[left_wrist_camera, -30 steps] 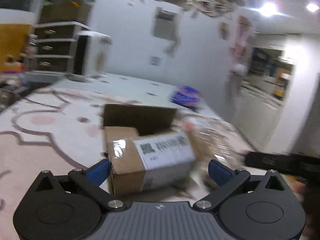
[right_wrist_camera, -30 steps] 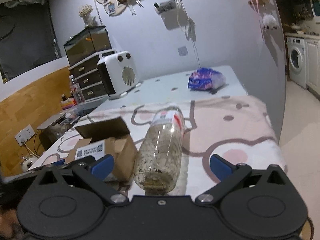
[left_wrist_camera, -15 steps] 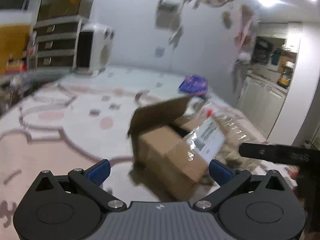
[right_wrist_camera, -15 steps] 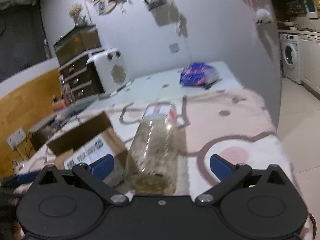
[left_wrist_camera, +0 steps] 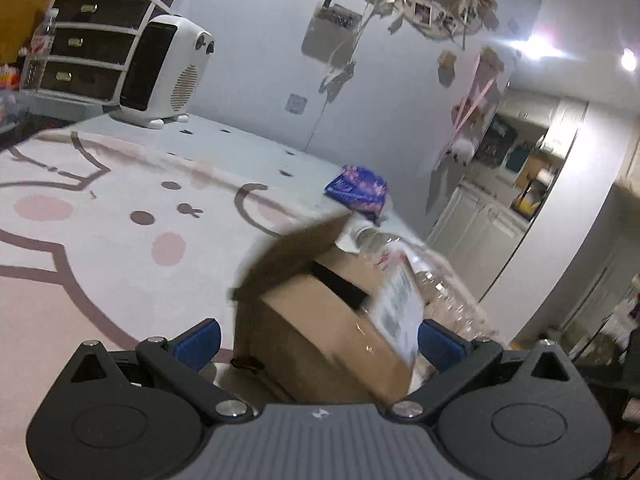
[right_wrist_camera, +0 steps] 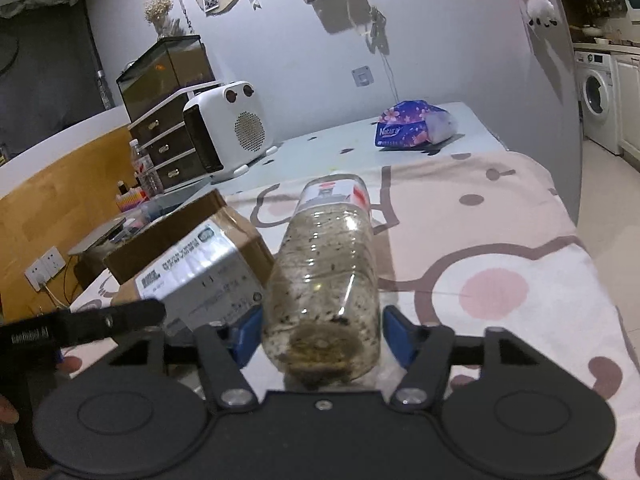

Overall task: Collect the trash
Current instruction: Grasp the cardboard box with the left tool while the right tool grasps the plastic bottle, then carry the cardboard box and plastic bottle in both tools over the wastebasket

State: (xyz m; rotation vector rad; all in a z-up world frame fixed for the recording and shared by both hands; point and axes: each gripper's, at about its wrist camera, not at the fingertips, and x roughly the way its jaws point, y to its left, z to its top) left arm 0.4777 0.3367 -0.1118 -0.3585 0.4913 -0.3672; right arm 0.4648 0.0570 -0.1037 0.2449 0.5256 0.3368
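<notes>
Plastic bottle (right_wrist_camera: 324, 280) between right gripper (right_wrist_camera: 322, 338) pads

A brown cardboard box (right_wrist_camera: 208, 248) with a white printed label lies beside a clear plastic bottle (right_wrist_camera: 326, 280) speckled dark, its label white and red. Both rest on a pale pink cloth (right_wrist_camera: 500, 240) with brown outlines and pink dots; beyond the bottle sits a purple floral tissue pack (right_wrist_camera: 412, 130).

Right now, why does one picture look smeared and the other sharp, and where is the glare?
Left wrist view: the cardboard box is motion-blurred, and ceiling lights flare at upper right. Right wrist view: sharp, the dirty plastic bottle crisp with small highlights. Both views bend walls into curves near the edges.
</notes>
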